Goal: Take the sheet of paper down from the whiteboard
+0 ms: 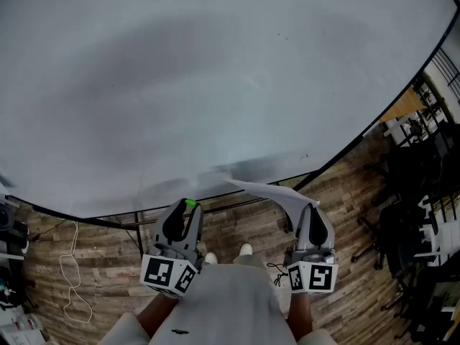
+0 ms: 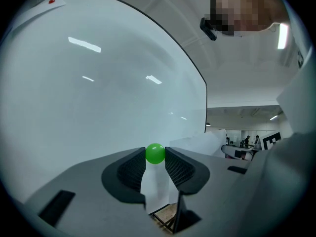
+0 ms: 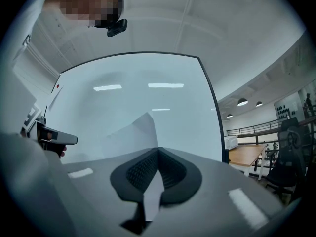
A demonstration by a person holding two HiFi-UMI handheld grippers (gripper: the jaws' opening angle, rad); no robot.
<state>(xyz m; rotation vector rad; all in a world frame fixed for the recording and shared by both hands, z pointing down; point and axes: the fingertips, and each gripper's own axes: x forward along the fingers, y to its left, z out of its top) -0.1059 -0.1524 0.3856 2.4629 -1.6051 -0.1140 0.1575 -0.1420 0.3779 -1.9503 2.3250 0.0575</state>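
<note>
The whiteboard fills most of the head view, and no sheet hangs on it. A white sheet of paper curls away from the board's lower edge, with my right gripper shut on its corner. In the right gripper view the paper rises from the closed jaws of my right gripper. My left gripper is level beside it and is shut on a small green ball-shaped magnet, which sits between its fingertips. The paper also shows to the right in the left gripper view.
Black chairs and desks crowd the right side on the wooden floor. A white cable lies on the floor at the left. The board's stand legs are just ahead of my feet.
</note>
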